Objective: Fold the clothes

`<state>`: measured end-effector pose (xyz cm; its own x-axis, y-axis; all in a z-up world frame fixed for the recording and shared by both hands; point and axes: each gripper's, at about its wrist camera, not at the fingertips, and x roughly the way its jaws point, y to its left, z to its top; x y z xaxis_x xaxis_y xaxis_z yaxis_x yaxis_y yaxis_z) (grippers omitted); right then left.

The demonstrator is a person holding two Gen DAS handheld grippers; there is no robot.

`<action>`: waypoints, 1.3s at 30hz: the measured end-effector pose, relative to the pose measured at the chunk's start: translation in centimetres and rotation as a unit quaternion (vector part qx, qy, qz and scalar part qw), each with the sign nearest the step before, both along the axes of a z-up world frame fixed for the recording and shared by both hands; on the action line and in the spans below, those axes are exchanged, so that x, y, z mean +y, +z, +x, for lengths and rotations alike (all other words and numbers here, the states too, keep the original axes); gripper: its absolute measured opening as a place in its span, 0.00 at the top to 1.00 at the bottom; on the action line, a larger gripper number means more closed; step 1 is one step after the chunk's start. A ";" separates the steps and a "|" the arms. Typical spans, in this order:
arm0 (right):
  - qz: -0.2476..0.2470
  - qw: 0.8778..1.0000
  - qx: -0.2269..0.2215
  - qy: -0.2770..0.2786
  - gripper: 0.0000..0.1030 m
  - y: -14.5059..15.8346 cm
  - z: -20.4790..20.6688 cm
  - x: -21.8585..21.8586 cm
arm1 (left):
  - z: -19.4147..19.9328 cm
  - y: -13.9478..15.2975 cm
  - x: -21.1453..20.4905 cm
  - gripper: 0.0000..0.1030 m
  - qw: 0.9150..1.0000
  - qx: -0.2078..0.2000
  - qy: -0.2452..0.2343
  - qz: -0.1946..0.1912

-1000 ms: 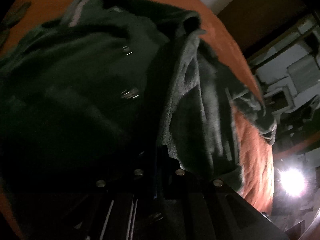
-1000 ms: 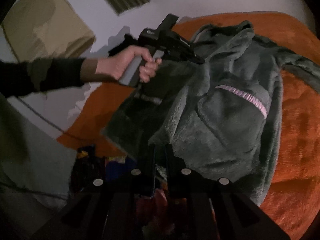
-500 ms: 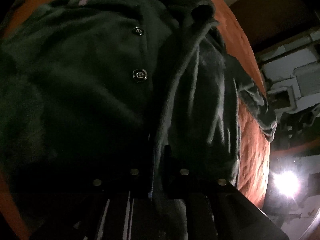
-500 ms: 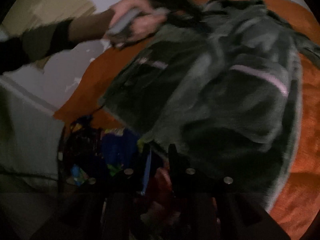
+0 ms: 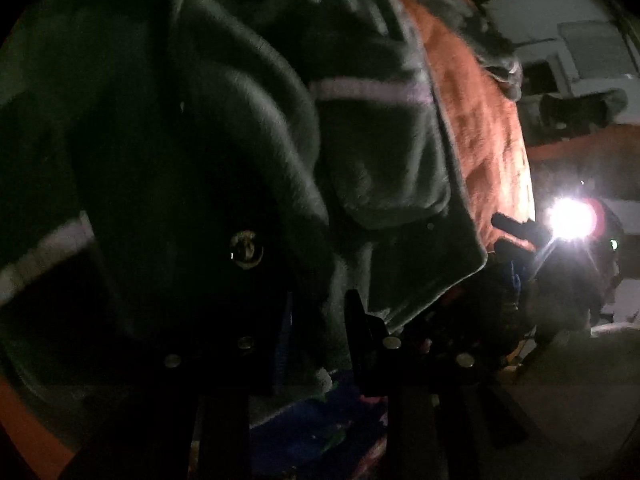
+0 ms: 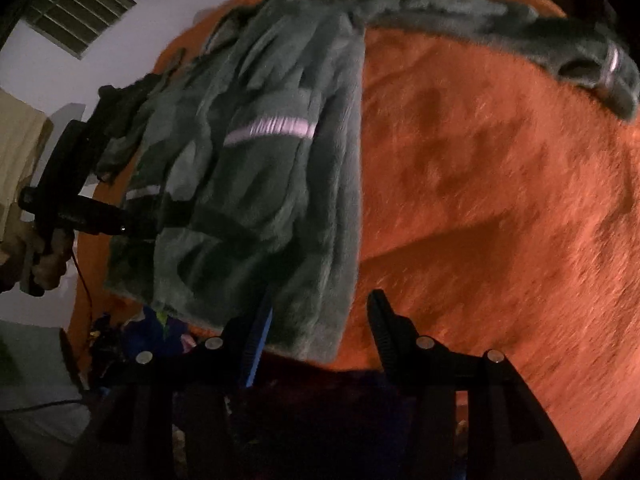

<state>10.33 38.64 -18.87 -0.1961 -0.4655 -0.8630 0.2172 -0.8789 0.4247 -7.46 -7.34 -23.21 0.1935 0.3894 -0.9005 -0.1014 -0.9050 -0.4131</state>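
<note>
A dark green fleece jacket (image 6: 260, 184) with pale stripes lies on an orange blanket (image 6: 480, 200), one sleeve (image 6: 520, 28) stretched out to the far right. My right gripper (image 6: 320, 316) is at the jacket's near hem. Its jaws are opening, and the hem corner lies loose between them. My left gripper (image 5: 318, 316) is over the jacket's buttoned front, just below a button (image 5: 246, 244). Its jaws are opening too, with a fold of fleece in the gap. The right wrist view shows the left gripper (image 6: 156, 224) at the jacket's left edge, held by a hand (image 6: 40, 260).
A bright lamp (image 5: 570, 218) glares past the bed's right edge. A heap of coloured clothes (image 6: 152, 328) lies below the bed's near edge. A white wall with a vent (image 6: 80, 12) stands behind. Bare blanket stretches to the jacket's right.
Both grippers have swung down to the jacket's near hem, and their jaws have gone from shut to parted. The jacket, which was lifted, now lies spread on the blanket.
</note>
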 end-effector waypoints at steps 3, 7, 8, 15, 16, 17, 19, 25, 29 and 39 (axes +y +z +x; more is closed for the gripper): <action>0.021 0.999 -0.011 0.042 0.53 -0.8 0.5 -2.3 | -0.5 0.2 0.0 0.73 1.000 0.004 0.009 0.001; 0.131 0.990 0.011 0.045 0.53 -1.8 0.8 -3.3 | -0.8 0.4 -0.1 0.71 1.000 0.011 0.020 0.002; 0.150 0.988 0.017 0.039 0.59 -1.8 1.0 -3.1 | -0.8 0.4 -0.3 0.71 1.000 0.008 0.024 0.005; 0.078 0.994 -0.033 -0.062 0.98 -2.1 1.9 2.3 | -0.5 -0.7 -0.2 0.69 0.999 -0.013 0.038 0.002; 0.072 0.994 -0.047 -0.070 1.00 -2.4 2.0 2.8 | -0.5 -0.7 -0.4 0.69 0.999 -0.015 0.042 0.005; 0.067 0.993 -0.059 -0.077 1.00 -2.8 2.1 3.4 | -0.4 -0.8 -0.6 0.69 0.999 -0.018 0.046 0.008; 0.060 0.992 -0.075 -0.085 0.99 -3.1 2.1 4.3 | -0.2 -0.8 -0.7 0.68 0.998 -0.021 0.049 0.018; 0.014 0.995 -0.043 -0.087 0.88 -0.7 1.2 4.8 | 0.2 -1.6 0.3 0.66 0.999 -0.024 0.034 0.025; 0.011 0.997 -0.044 -0.063 0.71 -1.4 0.1 2.7 | -0.3 -2.6 1.7 0.65 0.998 -0.036 0.035 0.044; 0.009 0.995 -0.059 -0.077 0.71 -3.7 -0.5 1.7 | -1.8 -2.2 0.8 0.59 0.974 0.043 0.190 0.118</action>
<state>9.85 40.33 -22.62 -0.1615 -0.4211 -0.8925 0.0285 -0.9060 0.4224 -9.29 -6.50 -25.44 -0.0780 0.6168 -0.7833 0.1791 -0.7642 -0.6196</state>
